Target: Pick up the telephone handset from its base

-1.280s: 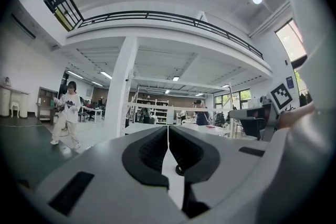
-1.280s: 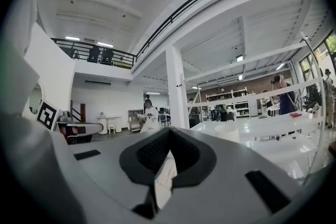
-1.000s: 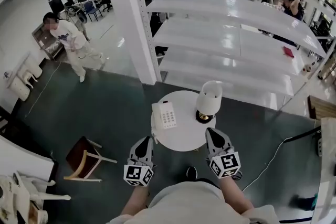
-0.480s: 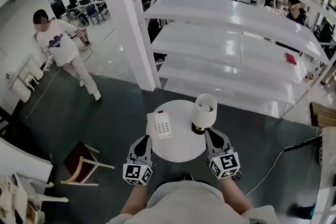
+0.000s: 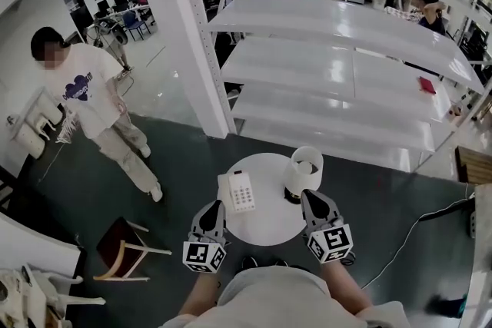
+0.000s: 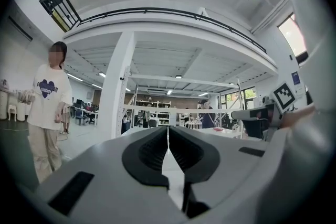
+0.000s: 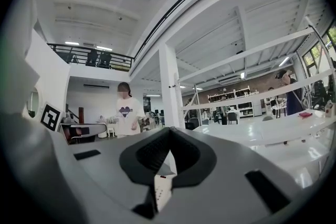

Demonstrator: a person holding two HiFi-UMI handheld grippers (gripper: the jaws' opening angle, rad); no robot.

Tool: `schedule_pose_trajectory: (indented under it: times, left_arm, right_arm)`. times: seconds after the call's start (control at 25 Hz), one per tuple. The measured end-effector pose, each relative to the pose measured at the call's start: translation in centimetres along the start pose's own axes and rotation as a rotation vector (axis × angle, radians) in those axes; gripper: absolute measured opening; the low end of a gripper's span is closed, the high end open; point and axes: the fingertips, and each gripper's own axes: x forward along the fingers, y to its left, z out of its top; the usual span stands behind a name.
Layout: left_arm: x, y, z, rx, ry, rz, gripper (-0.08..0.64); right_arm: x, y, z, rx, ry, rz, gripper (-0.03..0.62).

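A white telephone (image 5: 241,191) with a keypad lies on the left part of a small round white table (image 5: 269,223). Its handset (image 5: 225,189) rests along the base's left side. My left gripper (image 5: 212,206) is held level at the table's near left edge, just short of the phone, jaws shut and empty. My right gripper (image 5: 310,197) sits over the near right edge, beside the lamp, also shut with nothing held. In the left gripper view the left gripper (image 6: 168,127) has its jaws meeting at the tip. The right gripper (image 7: 170,130) looks the same in its own view.
A white table lamp (image 5: 305,169) stands on the table's right side, close to my right gripper. A person in a white T-shirt (image 5: 88,107) walks at the left. A chair with a dark red seat (image 5: 121,236), a white pillar (image 5: 173,34), white shelving (image 5: 346,65) and a floor cable (image 5: 400,238) surround the table.
Both grippers have moved forward, so the table and phone now lie closer under them. The person at the left has walked nearer. Both grippers stay shut.
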Motion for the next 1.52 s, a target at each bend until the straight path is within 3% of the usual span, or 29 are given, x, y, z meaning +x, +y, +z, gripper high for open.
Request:
schedule_pose_trajectory:
  times: [1.04,1.52]
  left_arm:
    - [6.5,5.7,-0.2,-0.032,0.016,-0.091,0.022]
    - [6.6,5.6,-2.9,-0.026,0.09,-0.113,0.023]
  right_arm:
    - [6.5,0.7,0.0,-0.001,0.039,-0.073,0.008]
    - [7.3,0.7,-0.8,-0.001,0.059,-0.077,0.008]
